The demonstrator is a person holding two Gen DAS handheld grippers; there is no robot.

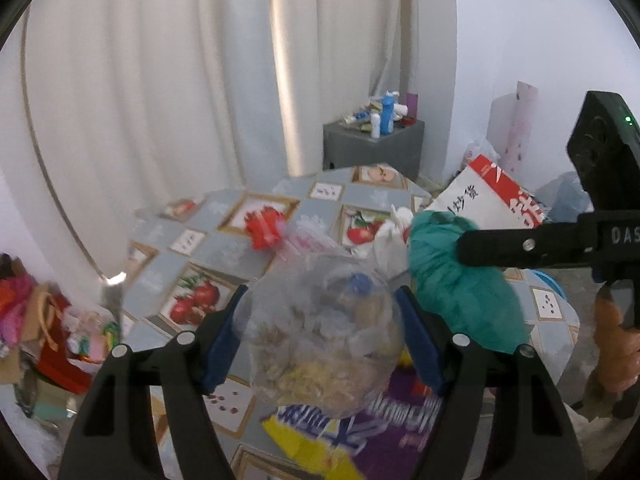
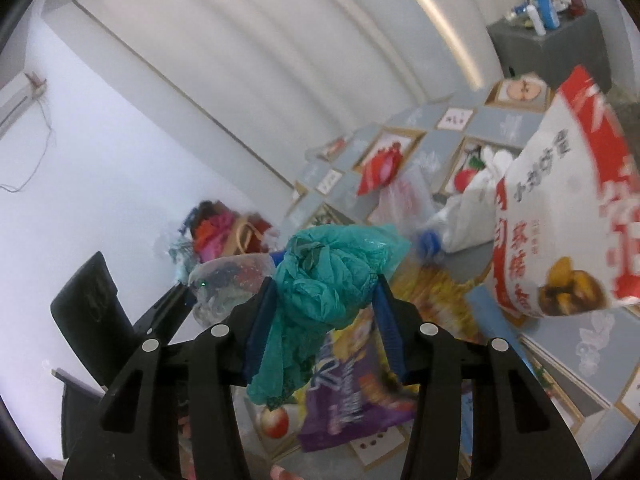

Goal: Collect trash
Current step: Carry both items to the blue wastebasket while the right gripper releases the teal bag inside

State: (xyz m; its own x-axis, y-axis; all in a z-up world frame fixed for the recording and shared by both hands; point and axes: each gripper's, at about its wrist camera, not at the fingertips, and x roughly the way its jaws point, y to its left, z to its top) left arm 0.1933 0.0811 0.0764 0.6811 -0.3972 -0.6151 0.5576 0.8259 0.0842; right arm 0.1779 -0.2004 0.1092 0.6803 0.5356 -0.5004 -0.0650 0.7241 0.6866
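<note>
My left gripper (image 1: 322, 300) is shut on a clear plastic bag (image 1: 320, 352) of food scraps, held above the table between the blue pads. My right gripper (image 2: 324, 284) is shut on a crumpled teal plastic bag (image 2: 316, 304), which hangs down between its fingers. In the left wrist view the teal bag (image 1: 460, 292) and right gripper (image 1: 472, 248) sit just to the right, with a hand (image 1: 616, 344) on the handle. In the right wrist view the left gripper (image 2: 176, 296) and its clear bag (image 2: 228, 280) are at the left.
On the fruit-patterned tablecloth (image 1: 224, 248) lie a purple-and-yellow snack bag (image 2: 352, 392), a red wrapper (image 1: 266, 228), a white plastic bag (image 1: 390, 240) and a large white-and-red bag (image 2: 560, 220). A grey cabinet (image 1: 372, 148) with bottles stands behind. Colourful clutter (image 1: 48, 320) lies on the floor at the left.
</note>
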